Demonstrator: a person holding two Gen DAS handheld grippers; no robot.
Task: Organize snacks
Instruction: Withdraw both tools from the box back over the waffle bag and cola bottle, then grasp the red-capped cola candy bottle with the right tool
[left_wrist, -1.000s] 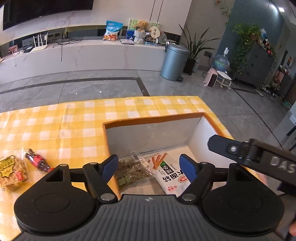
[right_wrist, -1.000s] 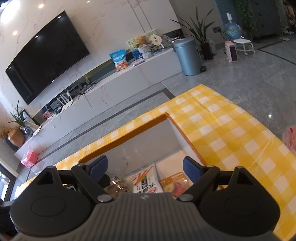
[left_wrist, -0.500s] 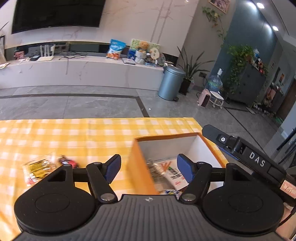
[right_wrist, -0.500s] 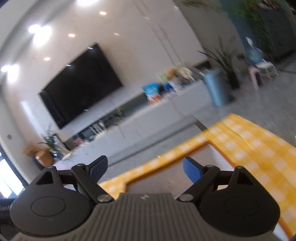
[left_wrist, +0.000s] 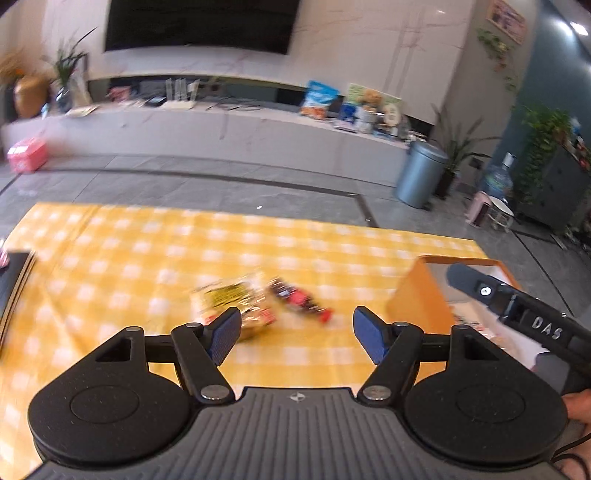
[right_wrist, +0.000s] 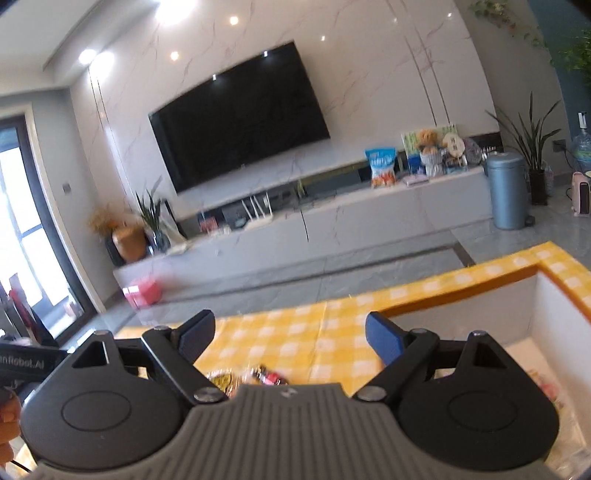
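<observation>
My left gripper (left_wrist: 295, 332) is open and empty above the yellow checked tablecloth (left_wrist: 147, 266). A yellow snack packet (left_wrist: 232, 299) and a red and black snack packet (left_wrist: 299, 297) lie on the cloth just past its fingertips. The orange cardboard box (left_wrist: 417, 299) stands to the right, with snacks inside mostly hidden. My right gripper (right_wrist: 290, 332) is open and empty, raised beside the box (right_wrist: 461, 291). The two packets show low in the right wrist view (right_wrist: 266, 376). The right gripper's body crosses the box in the left wrist view (left_wrist: 517, 314).
A dark flat object (left_wrist: 11, 280) lies at the table's left edge. Beyond the table are grey floor, a long white TV cabinet (left_wrist: 221, 129), a grey bin (left_wrist: 421, 177) and a pink box (left_wrist: 27, 155) on the floor.
My left gripper has swung left, away from the box to over the two loose packets. My right gripper has lifted out of the box and tilted up toward the room.
</observation>
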